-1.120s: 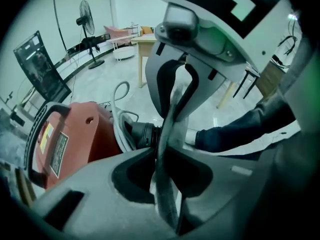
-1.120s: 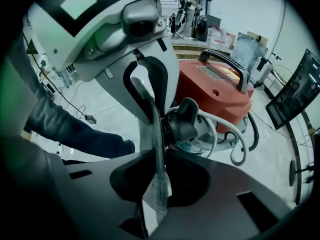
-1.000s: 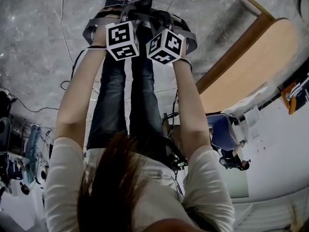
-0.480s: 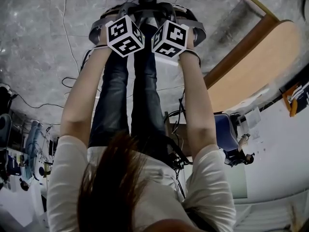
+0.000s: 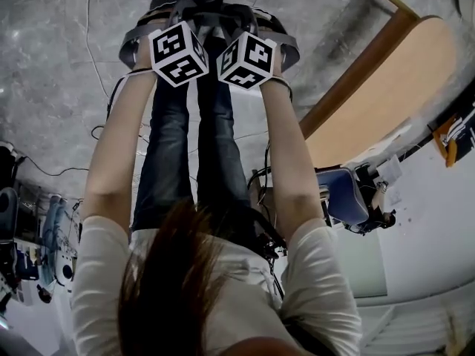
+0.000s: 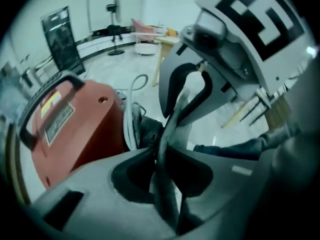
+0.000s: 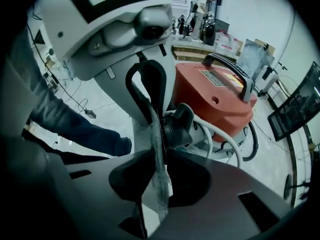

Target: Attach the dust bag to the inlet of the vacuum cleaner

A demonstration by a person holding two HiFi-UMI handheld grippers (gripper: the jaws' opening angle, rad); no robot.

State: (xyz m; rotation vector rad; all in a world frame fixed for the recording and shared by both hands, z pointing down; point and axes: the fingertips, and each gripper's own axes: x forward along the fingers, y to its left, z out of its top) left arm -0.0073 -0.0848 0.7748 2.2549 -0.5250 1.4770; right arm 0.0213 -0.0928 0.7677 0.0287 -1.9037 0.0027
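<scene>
Pinched by the left gripper (image 6: 159, 149) and right gripper (image 7: 161, 146), whose jaws have just been opening slightly, the dust bag (image 7: 159, 193) is held at mid-frame against the inlet (image 7: 177, 126) of the vacuum cleaner (image 7: 215, 99), probably to be pressed on next

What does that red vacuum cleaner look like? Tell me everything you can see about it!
The vacuum cleaner is a rounded orange-red tub, plastic by its look, standing upright on the pale floor. A black carry handle arches over its top beside a yellow and grey label. A black round inlet sticks out of its side, and the edge of a pale dust bag seems to sit right against it. A white cord or hose loops around the front; a black hose curls behind.
</scene>
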